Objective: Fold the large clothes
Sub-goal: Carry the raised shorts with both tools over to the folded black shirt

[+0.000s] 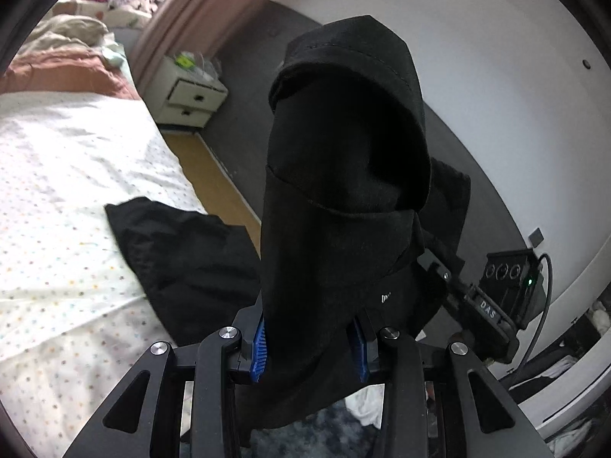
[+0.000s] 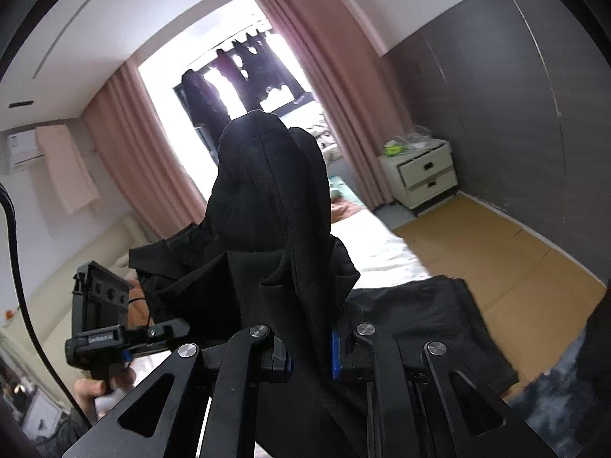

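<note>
— Black fabric fills the middle of both wrist views. What is the left gripper (image 1: 309, 347) doing with it?

— Its two blue pads (image 1: 259, 347) stand on either side of a thick bunch of the black garment (image 1: 343, 175), clamped on it. The cloth rises ahead of the fingers and flops over in a hood-like fold, with a hem and a line of stitching along its top edge.

— And the right gripper (image 2: 310, 355)?

— Likewise pinched on the same garment (image 2: 267, 206); a blue pad (image 2: 336, 355) presses against the cloth, and a seam runs up the bunch in front of it. In the left wrist view the right gripper (image 1: 492, 305) shows to the right, its fingers reaching into the cloth. In the right wrist view the left gripper (image 2: 103, 320) shows low on the left, held in a hand (image 2: 91, 389).

— Where does the remaining cloth lie?

— It trails down from both grippers onto the bed (image 1: 68, 175), spread over the dotted sheet beyond and to the left of the left gripper, near the bed's edge (image 2: 431, 305).

— Anything else around?

— A white nightstand (image 1: 191, 99) with two drawers stands past the bed against a dark wall, pink curtains (image 2: 343, 95) frame a bright window ahead of the right gripper, and a tan floor (image 2: 496, 259) lies to its right
</note>
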`<state>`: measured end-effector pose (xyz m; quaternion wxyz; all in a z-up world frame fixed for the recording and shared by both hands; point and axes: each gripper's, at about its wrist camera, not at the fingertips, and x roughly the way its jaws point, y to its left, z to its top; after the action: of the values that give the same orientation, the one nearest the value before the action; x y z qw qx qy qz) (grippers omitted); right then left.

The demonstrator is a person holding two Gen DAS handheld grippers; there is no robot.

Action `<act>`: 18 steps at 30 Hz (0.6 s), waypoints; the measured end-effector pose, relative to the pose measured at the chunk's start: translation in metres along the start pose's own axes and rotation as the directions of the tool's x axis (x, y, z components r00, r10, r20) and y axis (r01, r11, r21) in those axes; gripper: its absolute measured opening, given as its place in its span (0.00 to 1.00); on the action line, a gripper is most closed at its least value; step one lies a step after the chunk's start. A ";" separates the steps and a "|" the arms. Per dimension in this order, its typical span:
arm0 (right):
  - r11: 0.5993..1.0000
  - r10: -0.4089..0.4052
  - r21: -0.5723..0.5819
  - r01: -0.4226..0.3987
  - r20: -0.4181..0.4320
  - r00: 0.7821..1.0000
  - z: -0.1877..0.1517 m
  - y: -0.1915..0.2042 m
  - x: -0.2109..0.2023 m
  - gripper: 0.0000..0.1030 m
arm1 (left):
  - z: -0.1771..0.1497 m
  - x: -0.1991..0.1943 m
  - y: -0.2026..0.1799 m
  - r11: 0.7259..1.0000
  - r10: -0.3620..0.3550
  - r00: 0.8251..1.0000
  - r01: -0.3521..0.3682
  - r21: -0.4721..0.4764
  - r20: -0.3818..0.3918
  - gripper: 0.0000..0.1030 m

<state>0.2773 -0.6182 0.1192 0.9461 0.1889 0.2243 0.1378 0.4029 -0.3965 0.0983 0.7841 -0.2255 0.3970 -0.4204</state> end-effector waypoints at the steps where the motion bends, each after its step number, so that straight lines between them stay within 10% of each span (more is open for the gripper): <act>1: 1.000 -0.007 0.000 0.007 -0.004 1.000 0.002 -0.003 0.003 0.14 | 0.001 0.008 0.004 1.000 -0.001 1.000 0.001 -0.005 -0.010 0.35; 18: 0.986 -0.128 0.083 0.148 -0.208 0.970 0.005 -0.082 0.161 0.14 | 0.036 0.111 0.122 0.987 0.092 0.987 -0.108 -0.123 -0.128 0.35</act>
<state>0.4331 -0.6369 0.0286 0.9153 0.2039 0.3382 0.0792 0.5275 -0.4223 -0.0134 0.7623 -0.2294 0.4814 -0.3669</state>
